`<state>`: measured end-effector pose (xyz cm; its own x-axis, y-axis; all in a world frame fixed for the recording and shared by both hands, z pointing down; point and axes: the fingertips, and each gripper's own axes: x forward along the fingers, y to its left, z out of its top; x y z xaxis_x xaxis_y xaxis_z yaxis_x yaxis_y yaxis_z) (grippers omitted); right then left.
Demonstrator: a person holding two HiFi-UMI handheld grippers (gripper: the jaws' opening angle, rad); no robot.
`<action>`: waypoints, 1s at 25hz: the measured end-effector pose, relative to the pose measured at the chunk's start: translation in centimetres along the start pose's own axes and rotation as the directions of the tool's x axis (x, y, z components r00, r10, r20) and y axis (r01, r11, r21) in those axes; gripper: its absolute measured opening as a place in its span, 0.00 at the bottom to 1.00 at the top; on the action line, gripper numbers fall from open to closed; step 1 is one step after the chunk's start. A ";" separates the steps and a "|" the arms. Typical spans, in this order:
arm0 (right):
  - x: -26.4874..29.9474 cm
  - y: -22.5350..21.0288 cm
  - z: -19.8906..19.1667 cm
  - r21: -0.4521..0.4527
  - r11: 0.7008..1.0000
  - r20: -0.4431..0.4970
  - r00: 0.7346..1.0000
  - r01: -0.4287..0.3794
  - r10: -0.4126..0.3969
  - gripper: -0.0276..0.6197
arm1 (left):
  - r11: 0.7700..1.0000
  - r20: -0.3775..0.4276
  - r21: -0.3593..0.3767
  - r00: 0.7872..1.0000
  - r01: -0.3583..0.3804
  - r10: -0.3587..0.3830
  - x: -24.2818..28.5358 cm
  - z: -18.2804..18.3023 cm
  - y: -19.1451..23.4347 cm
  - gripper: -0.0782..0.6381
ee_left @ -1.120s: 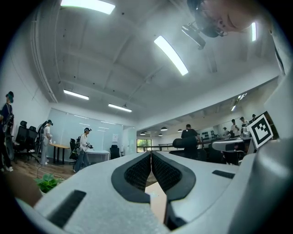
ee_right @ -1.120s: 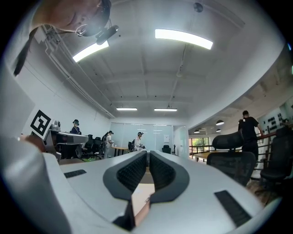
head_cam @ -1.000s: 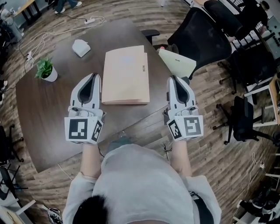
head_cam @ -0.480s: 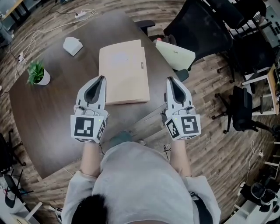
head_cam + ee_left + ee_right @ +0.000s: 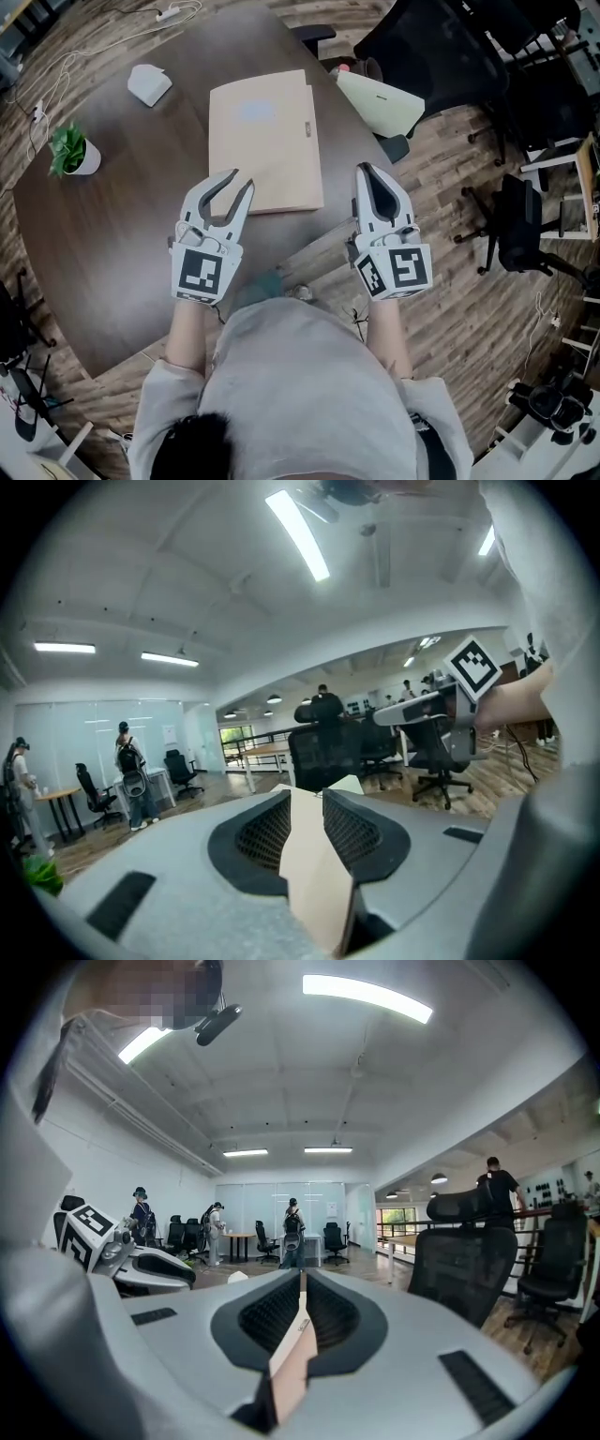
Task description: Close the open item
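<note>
A flat beige folder-like case [image 5: 265, 141] lies on the dark round table [image 5: 112, 244], its cover down flat. My left gripper [image 5: 234, 181] is at the case's near left corner. Its jaws have just been opening and now stand apart, and the case's beige edge [image 5: 314, 874] shows in the gap, with the pads not pressing on it. My right gripper [image 5: 370, 169] is shut, just right of the case's near right corner, over the table's edge. A sliver of the beige case [image 5: 292, 1363] shows through its closed jaws [image 5: 303, 1274].
A small potted plant [image 5: 73, 153] and a white object [image 5: 148, 84] sit at the table's left and far left. A pale green flat item [image 5: 380, 103] rests by a black office chair [image 5: 422, 47] at the far right. Cables [image 5: 56, 70] run over the wooden floor.
The left gripper's jaws have opened from shut, and it has shifted right towards the case's near left corner. The right gripper has stayed shut and barely moved.
</note>
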<state>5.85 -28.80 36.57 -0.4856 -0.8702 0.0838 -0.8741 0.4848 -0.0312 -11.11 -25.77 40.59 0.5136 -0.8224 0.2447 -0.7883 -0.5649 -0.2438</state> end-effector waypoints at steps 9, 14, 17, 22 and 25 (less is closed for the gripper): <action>0.0 -0.5 -1.4 -0.008 1.000 -0.044 0.999 0.003 -0.004 0.08 | 0.959 -0.165 0.179 0.968 0.220 -0.191 2.0 -5.4 -5.4 0.40; -0.2 -0.9 -1.7 -0.013 1.000 -0.059 0.998 0.015 -0.015 0.08 | 0.934 -0.235 0.241 0.949 0.265 -0.209 3.1 -7.8 -7.4 0.44; -0.3 -1.2 -1.8 -0.020 1.000 -0.066 0.998 0.022 -0.024 0.08 | 0.919 -0.275 0.295 0.944 0.262 -0.181 3.7 -9.2 -7.6 0.44; -0.7 -2.1 -1.8 -0.038 0.998 -0.080 0.996 0.045 -0.048 0.08 | 0.904 -0.311 0.357 0.943 0.234 -0.121 4.7 -10.7 -7.7 0.44; -0.8 -2.4 -1.8 -0.047 0.998 -0.083 0.995 0.052 -0.056 0.08 | 0.905 -0.314 0.364 0.944 0.220 -0.103 4.9 -11.0 -7.5 0.35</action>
<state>8.37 -29.10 38.41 -0.4334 -0.8855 0.1676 -0.8965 0.4426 0.0198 -6.34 -24.83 53.93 0.4595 -0.6970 0.5505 -0.4772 -0.7165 -0.5088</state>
